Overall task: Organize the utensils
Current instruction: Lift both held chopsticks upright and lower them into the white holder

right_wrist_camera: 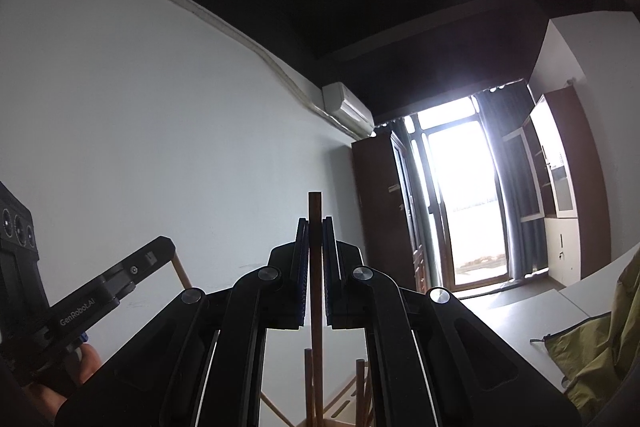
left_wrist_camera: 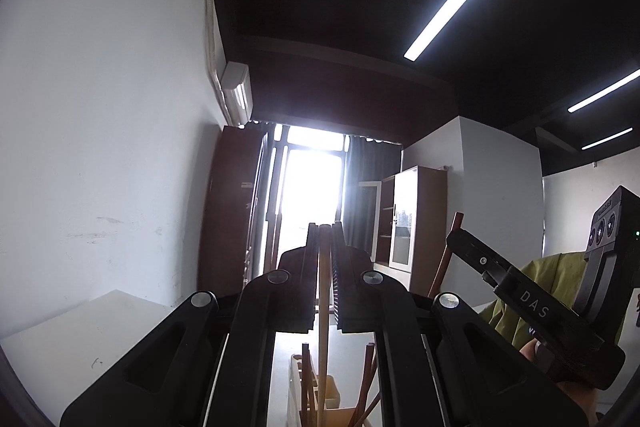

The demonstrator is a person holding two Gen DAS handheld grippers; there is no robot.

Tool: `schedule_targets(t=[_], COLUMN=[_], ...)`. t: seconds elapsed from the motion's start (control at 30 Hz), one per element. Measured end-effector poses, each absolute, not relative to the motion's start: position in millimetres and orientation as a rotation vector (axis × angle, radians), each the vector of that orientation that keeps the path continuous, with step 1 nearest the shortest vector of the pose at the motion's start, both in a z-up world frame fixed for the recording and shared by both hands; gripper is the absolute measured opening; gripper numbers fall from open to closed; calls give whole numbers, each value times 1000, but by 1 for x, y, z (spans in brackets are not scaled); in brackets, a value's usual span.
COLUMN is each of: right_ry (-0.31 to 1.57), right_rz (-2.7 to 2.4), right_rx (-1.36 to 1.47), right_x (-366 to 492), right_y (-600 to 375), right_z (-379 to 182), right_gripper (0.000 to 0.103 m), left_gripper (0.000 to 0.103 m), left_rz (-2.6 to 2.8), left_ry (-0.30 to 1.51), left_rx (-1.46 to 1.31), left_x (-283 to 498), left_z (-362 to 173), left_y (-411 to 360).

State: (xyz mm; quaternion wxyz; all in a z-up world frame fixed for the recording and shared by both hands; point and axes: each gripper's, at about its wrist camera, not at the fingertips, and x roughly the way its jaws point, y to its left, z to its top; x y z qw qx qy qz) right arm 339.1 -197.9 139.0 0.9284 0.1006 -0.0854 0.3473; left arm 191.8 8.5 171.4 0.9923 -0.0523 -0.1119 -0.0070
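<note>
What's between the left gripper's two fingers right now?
A pale chopstick stands pinched in the left gripper, its lower end down in the utensil holder; the left wrist view shows it.

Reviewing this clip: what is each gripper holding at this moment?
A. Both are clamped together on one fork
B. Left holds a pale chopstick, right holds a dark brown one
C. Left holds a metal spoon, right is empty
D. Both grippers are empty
B: the left gripper is shut on a pale chopstick, and the right gripper is shut on a dark brown chopstick, each held upright between the jaws.
</note>
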Motion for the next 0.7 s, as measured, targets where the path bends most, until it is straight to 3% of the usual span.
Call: schedule_targets(t=[0.4,0.7], right_ry=[-78,-16], right_rz=[683,660], right_rx=[157,120], right_x=[368,377], right_y=[-183,-178], right_z=[116,104], right_gripper=[7,7], left_gripper=[6,6], left_rz=[-17,4], left_ry=[-20,31], left_rx=[-120,-100], left_x=[251,260], left_z=[143,129], left_y=[10,10])
